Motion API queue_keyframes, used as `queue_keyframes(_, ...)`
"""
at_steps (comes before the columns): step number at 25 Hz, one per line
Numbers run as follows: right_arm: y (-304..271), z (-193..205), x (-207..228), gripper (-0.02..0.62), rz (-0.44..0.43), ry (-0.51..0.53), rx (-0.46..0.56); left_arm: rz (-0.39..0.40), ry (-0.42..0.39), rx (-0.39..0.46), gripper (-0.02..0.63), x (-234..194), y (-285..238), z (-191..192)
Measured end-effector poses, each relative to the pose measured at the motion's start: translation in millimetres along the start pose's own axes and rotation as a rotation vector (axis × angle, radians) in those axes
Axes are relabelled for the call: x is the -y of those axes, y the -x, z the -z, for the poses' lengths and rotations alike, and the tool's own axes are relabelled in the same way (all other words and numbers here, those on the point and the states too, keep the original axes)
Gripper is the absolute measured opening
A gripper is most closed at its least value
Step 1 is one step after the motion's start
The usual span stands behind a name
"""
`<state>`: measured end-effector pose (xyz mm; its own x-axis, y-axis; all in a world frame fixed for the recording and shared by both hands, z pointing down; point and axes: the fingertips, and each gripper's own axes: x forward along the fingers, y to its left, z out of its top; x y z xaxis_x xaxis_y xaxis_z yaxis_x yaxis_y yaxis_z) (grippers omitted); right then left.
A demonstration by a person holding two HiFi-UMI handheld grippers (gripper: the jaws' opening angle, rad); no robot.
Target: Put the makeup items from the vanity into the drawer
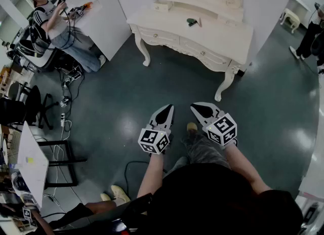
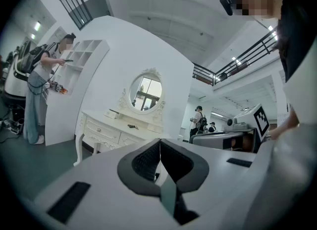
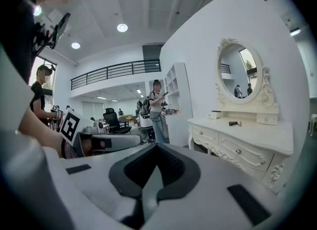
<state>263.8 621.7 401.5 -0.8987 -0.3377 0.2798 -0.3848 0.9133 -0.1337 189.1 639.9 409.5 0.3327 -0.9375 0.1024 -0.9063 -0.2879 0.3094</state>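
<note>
The floor (image 1: 106, 102) is dark grey-green and glossy, and pale spots of light reflect on it. A cream vanity (image 1: 217, 39) with carved legs stands against a white curved wall (image 2: 124, 45). An oval mirror (image 2: 145, 93) in an ornate frame rises over it. Beside the wall stands a white shelf unit (image 2: 84, 50). Round ceiling lamps (image 3: 122, 27) shine above, and a dark railing (image 3: 116, 69) runs along an upper gallery. Far behind is a black office chair (image 3: 112, 120).
</note>
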Motion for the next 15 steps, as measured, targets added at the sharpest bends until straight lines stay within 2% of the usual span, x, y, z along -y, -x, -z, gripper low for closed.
queue_keyframes(15,-71,-39,104,0.021,-0.013,0.030,-0.001,-0.025,-0.048,0.007,0.011,-59,-115,-42)
